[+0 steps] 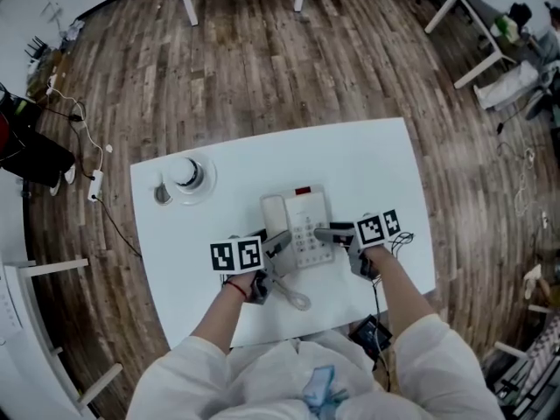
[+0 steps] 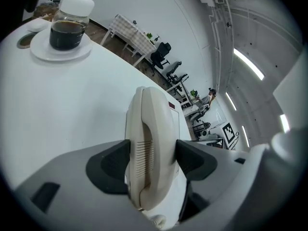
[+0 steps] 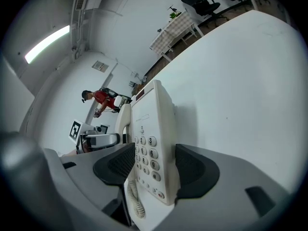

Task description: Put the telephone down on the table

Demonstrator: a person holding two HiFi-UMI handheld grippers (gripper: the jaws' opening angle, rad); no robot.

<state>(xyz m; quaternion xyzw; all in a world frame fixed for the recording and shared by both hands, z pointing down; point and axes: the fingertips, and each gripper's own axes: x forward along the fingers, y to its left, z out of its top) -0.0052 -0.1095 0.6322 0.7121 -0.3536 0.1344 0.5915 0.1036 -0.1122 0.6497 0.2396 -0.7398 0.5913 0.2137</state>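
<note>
Left claw (image 2: 151,160) first: its two dark pads are pressed against either flank of the cream handset (image 2: 150,124), which fills the middle of the left gripper view, so that claw is clamped on the handset. My right claw (image 3: 153,165) is closed on the keypad side of the telephone (image 1: 300,226) — one pad on the face by the number keys, the other against the back of the body, on the side toward the white table (image 1: 376,164). In the head view the telephone is at the centre of the frame, over the near half of the table, with a claw on each side and its coiled cord (image 1: 296,297) trailing toward the bottom of the frame. I cannot tell whether any of its underside touches the tabletop, though with a pad behind it I judge the right edge is not flat down. I read this as the setting-down step, close to its end. Next, as I see it, I should bring the body level onto the surface and then ease both claws apart together, sliding the right one out sideways — letting go on one side early could tip the body or drag the handset off. A lidded jar (image 1: 185,173) on a saucer (image 1: 203,192) stands at the upper left of the table, well apart and out of the way.
</note>
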